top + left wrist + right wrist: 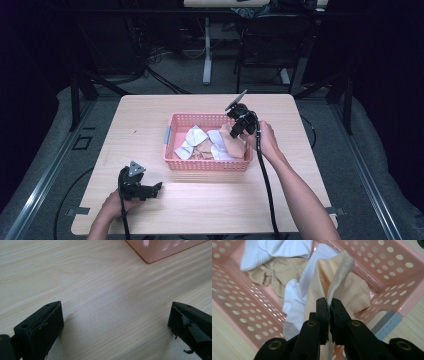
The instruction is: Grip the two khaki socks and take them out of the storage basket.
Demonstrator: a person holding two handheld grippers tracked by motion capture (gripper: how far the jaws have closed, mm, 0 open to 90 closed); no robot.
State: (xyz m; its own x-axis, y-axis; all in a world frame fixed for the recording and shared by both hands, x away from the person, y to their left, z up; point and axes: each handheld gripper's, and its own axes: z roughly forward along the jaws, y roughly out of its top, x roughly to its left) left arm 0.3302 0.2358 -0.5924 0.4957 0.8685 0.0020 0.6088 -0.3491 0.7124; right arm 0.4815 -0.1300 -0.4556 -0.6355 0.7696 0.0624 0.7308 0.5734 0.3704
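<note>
- Here, the left gripper [150, 190] rests low on the wooden table [145, 130], held in the person's left hand [116, 206] near the front edge.
- Its jaws stand wide apart with nothing but bare wood between them, as the left gripper view shows.
- Ahead of those open jaws and off to their right sits a corner of the pink basket [160, 251], well apart from them.
- In the basket [176, 125], to the left of the right gripper, lie white socks [196, 135] over a tan sock [274, 273].
- The right gripper [235, 131] is over the basket's right end, held by the right hand [265, 142].
- Its jaws are pinched tight on the ribbed cuff of a peach sock [342, 287], which hangs from the pads down into the basket.
- The peach sock [231, 144] touches a white sock [294, 300] just to the left of the jaws.
- A grey tab [388, 323] on the basket's rim shows to the right of the jaws.
</note>
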